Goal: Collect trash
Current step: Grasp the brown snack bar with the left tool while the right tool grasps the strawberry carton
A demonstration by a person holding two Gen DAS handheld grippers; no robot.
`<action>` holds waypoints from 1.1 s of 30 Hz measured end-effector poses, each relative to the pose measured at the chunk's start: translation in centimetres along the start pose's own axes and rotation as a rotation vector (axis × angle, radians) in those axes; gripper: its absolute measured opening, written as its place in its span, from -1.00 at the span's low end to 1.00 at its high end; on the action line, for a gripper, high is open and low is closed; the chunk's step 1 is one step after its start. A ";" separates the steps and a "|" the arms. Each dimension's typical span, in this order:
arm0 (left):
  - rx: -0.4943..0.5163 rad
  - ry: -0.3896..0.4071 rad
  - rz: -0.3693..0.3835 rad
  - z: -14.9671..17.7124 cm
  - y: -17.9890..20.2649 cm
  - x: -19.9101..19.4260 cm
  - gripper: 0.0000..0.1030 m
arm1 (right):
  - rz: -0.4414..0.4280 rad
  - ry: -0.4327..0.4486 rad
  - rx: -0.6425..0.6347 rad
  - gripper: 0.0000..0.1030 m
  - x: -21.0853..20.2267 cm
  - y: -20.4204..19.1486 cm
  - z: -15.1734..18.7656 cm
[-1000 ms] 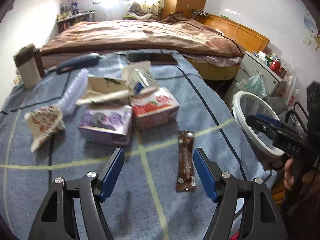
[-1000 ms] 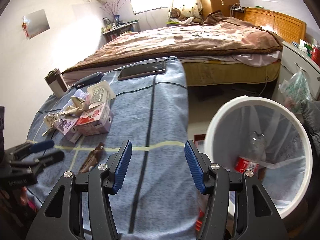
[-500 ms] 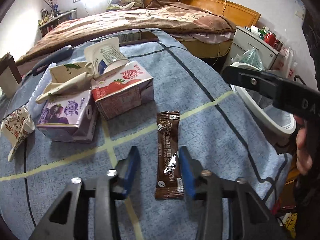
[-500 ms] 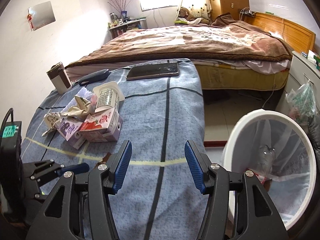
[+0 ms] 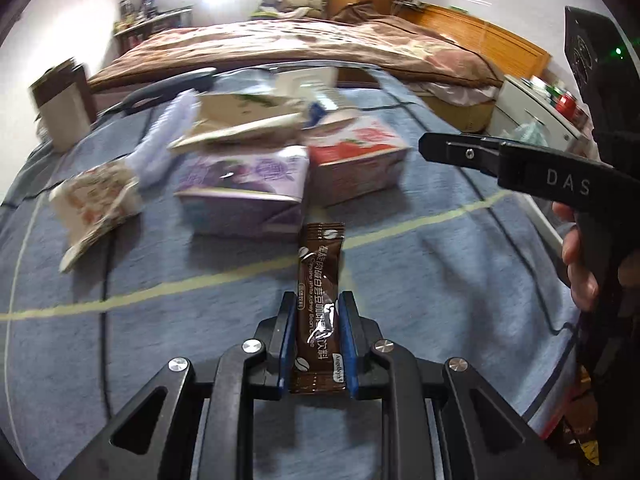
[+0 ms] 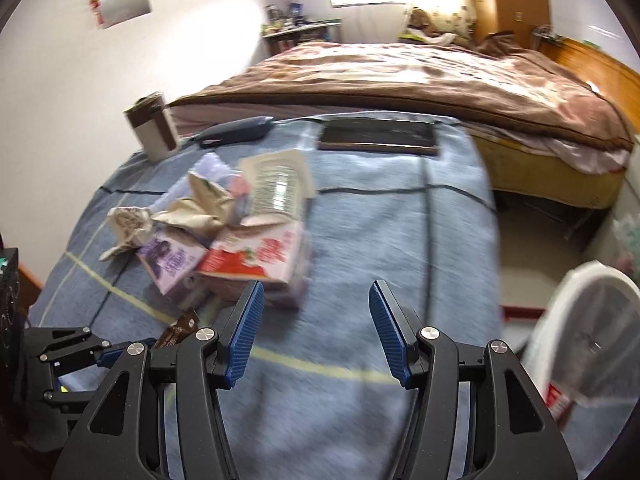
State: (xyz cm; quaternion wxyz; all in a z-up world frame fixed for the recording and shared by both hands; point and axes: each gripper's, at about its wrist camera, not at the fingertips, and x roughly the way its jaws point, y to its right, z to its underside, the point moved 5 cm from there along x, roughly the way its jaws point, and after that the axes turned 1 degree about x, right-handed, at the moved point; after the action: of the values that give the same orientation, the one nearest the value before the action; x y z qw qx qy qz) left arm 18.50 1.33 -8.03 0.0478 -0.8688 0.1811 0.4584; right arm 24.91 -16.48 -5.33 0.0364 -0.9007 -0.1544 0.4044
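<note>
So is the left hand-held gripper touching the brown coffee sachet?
Touching. The left wrist view shows both blue pads of the left hand-held gripper pressed against the sides of the brown coffee sachet.

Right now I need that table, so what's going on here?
A person is clearing trash off the blue cloth. The left gripper has just closed on a brown coffee sachet. The right gripper is open and empty, near the cartons. The white bin stands beside the table.

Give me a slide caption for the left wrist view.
Left gripper shut on brown coffee sachet beside crushed cartons.
</note>
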 end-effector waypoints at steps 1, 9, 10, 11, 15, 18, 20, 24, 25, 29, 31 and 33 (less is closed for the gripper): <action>-0.013 0.002 -0.009 0.2 -0.8 -0.3 -0.58 | -0.021 -0.002 -0.030 0.10 0.4 -0.8 -0.3; -0.089 0.016 -0.058 1.2 -5.0 -1.5 -0.57 | -0.130 -0.034 -0.129 0.10 1.2 -3.8 0.6; -0.101 0.020 -0.066 1.3 -5.5 -1.7 -0.57 | -0.140 -0.038 -0.142 0.10 1.1 -4.3 0.9; -0.107 0.022 -0.070 1.3 -5.8 -1.7 -0.57 | -0.146 -0.043 -0.152 0.10 1.2 -4.5 1.0; -0.134 0.024 -0.090 1.7 -7.4 -2.0 -0.57 | -0.261 -0.100 -0.178 0.10 0.8 -6.3 2.1; -0.151 0.028 -0.091 1.9 -8.3 -2.2 -0.57 | -0.274 -0.090 -0.248 0.10 0.0 -7.4 2.3; -0.160 0.032 -0.093 2.0 -8.5 -2.3 -0.57 | -0.182 -0.034 -0.271 0.10 -0.3 -7.1 1.7; -0.152 0.034 -0.085 1.9 -8.6 -2.2 -0.57 | -0.060 0.015 -0.291 0.10 0.3 -6.5 0.6; -0.147 0.033 -0.084 1.9 -8.5 -2.2 -0.57 | -0.052 0.012 -0.297 0.11 0.8 -6.5 0.4; -0.160 0.034 -0.071 1.9 -8.7 -2.2 -0.57 | -0.046 0.004 -0.301 0.18 2.1 -6.1 -0.3; -0.167 0.033 -0.063 1.8 -8.8 -2.2 -0.57 | -0.072 -0.014 -0.300 0.29 2.8 -6.2 -0.7; -0.173 0.032 -0.058 1.8 -8.9 -2.2 -0.56 | -0.091 -0.046 -0.312 0.29 3.4 -6.4 -0.8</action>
State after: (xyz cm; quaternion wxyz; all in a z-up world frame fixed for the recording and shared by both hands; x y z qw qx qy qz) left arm 19.21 10.62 -8.01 -0.0170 -0.8819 0.1163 0.4566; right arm 25.98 -9.35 -6.01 -0.0892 -0.8780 -0.2570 0.3938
